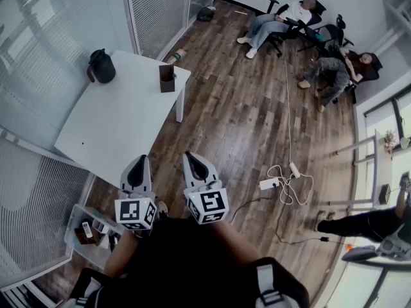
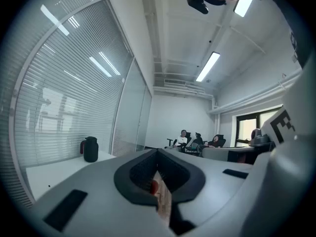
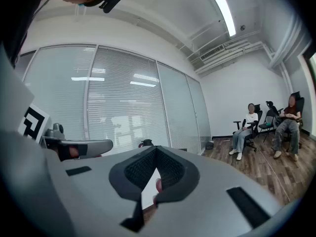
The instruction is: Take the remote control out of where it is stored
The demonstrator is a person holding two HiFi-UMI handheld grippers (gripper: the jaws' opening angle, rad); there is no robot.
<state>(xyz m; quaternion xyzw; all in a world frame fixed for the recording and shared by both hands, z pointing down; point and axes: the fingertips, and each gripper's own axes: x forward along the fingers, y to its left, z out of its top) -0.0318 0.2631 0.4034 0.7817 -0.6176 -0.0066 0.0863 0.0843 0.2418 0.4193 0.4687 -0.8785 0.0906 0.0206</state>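
Note:
A brown open-topped holder [image 1: 167,78] stands at the far right corner of the white table [image 1: 115,124]; something dark sits in it, too small to tell what. No remote shows plainly. My left gripper [image 1: 137,165] and right gripper [image 1: 194,160] are held side by side in front of the person's chest, above the table's near corner and well short of the holder. Both are shut with nothing between the jaws. The jaw tips meet in the left gripper view [image 2: 158,152] and in the right gripper view [image 3: 156,150]. Both point out into the room.
A black kettle [image 1: 101,65] stands at the table's far left. A low white shelf [image 1: 79,218] with small items, one white and remote-like [image 1: 87,230], sits by the person's left side. A power strip and cables [image 1: 277,181] lie on the wooden floor. People sit on chairs [image 1: 282,19] at the back.

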